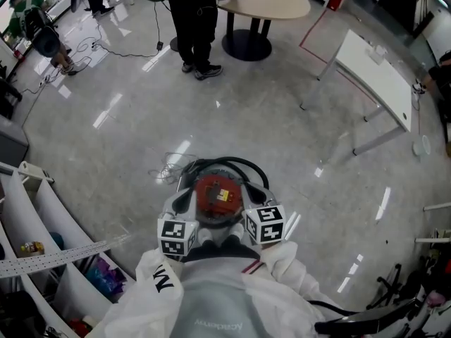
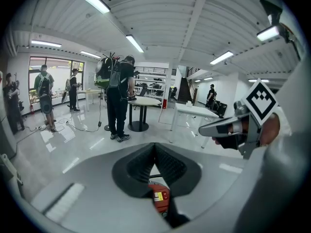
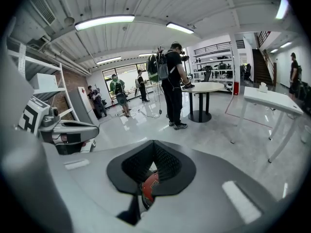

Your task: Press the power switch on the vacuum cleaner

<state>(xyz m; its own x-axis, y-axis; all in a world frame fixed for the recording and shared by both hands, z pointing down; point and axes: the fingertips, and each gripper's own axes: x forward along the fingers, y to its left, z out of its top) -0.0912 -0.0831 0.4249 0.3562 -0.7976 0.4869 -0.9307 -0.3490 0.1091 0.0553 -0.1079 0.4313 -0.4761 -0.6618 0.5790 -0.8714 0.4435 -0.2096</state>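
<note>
While both grippers are hovering over the vacuum cleaner (image 1: 218, 197), I am judging that the press is not yet made and that I am in the approach step. The vacuum cleaner is sitting on the floor (image 1: 127, 132) at the near side of the scene, just in front of the person, with its red top facing up and a black hose (image 1: 236, 163) arching round its far side. The left gripper (image 2: 155, 148) is pointing down at it with its jaws closed tip to tip and gripping nothing. Through the hollow between the pads I am seeing the red top with a yellow label and, just right of it, a small red button (image 2: 165, 195), which I am taking to be the power switch. The right gripper (image 3: 153, 145) is likewise closed and empty, looking down on the same red top. The two are hanging side by side, near each other, above the machine. As I am reading it, the next move is calling for one closed tip to go straight down onto that button. The left one is looking better lined up, and a slanted push could slide off so small a target.
</note>
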